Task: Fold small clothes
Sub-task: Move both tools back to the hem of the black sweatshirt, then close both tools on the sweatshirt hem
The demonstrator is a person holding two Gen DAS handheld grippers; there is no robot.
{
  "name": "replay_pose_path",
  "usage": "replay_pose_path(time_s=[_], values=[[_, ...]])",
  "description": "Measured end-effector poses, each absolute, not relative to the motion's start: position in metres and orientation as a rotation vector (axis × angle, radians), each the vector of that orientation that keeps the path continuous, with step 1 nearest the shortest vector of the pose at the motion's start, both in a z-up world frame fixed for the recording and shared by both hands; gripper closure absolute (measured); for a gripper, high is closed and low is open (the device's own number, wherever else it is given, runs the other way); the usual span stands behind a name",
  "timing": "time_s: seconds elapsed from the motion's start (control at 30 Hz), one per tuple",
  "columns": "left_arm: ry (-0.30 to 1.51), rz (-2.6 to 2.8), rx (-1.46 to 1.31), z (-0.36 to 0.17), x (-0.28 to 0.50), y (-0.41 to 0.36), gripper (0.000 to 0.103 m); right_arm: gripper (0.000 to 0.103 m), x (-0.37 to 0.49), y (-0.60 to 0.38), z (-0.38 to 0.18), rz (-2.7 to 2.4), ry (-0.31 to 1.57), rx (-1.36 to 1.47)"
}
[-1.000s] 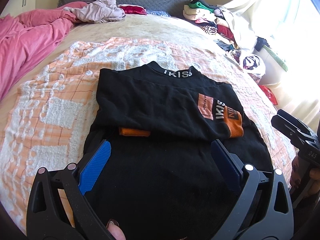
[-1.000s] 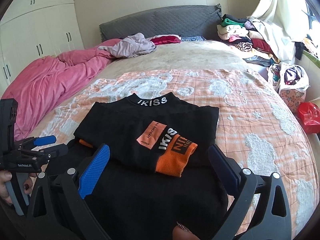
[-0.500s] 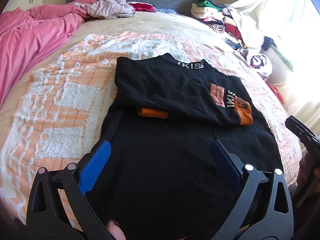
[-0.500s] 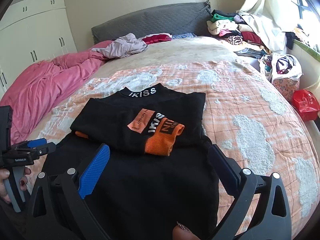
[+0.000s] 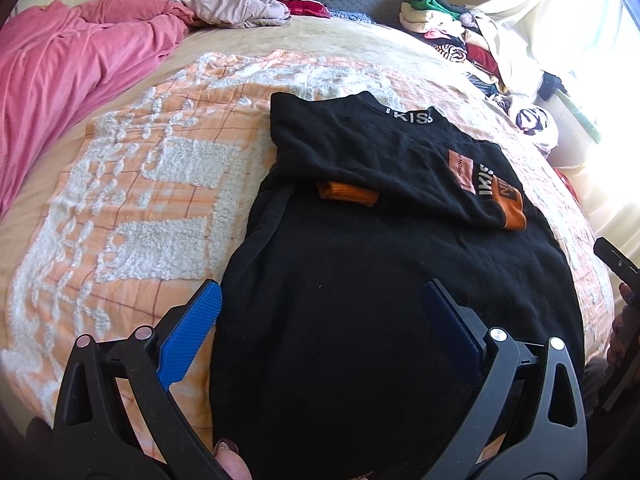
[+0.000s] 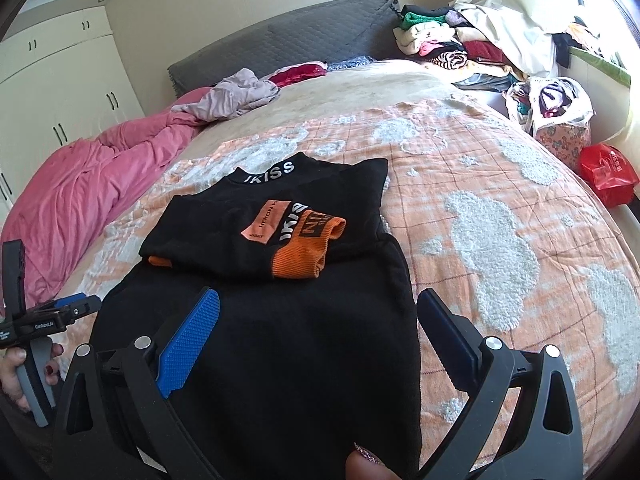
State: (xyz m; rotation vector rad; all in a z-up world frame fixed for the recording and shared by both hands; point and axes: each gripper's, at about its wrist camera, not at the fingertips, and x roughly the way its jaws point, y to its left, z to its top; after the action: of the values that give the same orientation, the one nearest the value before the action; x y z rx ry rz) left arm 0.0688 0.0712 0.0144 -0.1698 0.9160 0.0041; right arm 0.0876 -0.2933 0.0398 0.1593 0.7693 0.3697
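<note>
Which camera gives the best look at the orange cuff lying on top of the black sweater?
The right wrist view: the orange cuff sits near the middle, its ribbing and black lettering plain against the black sweater. The left wrist view shows the cuff smaller, off to the right, seen edge-on.

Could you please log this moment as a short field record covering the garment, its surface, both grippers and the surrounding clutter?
garment: black sweater, sleeves folded across chest, orange cuff on top
surface: orange and white blanket on the bed
left gripper: open, holding nothing, over the lower body of the sweater
right gripper: open, holding nothing, over the lower body of the sweater
clutter: pink duvet; clothes pile; red bag
</note>
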Motion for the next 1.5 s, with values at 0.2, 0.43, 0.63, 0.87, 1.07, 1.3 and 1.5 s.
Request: replay_pose_path(time_s=[0.2,0.43,0.63,0.87,1.07,1.3,1.5], values=[[0.94,0.031,-0.16,0.006,0.054,0.09,0.009,0.005,0.081,-0.301,0.02,0.362,0.839,0.19],[0.987,0.04,-0.176,-0.009,0.037,0.108,0.009,0.005,0.069,-0.309,0.008,0.342,0.877,0.212],[0.997,0.02,-0.179,-0.015,0.026,0.109,0.01,0.005,0.057,-0.313,-0.001,0.318,0.922,0.201],[1.007,-0.016,-0.204,-0.018,0.015,0.109,0.015,0.005,0.042,-0.312,-0.01,0.316,0.969,0.15],[1.042,-0.045,-0.208,-0.027,0.009,0.105,0.02,0.005,0.032,-0.31,-0.018,0.336,1.007,0.12],[1.105,-0.091,-0.203,-0.046,-0.009,0.098,0.029,0.005,0.015,-0.314,-0.02,0.393,1.029,0.089],[1.111,-0.106,-0.216,-0.047,-0.017,0.101,0.029,0.031,0.0,-0.313,-0.02,0.424,1.045,0.053]])
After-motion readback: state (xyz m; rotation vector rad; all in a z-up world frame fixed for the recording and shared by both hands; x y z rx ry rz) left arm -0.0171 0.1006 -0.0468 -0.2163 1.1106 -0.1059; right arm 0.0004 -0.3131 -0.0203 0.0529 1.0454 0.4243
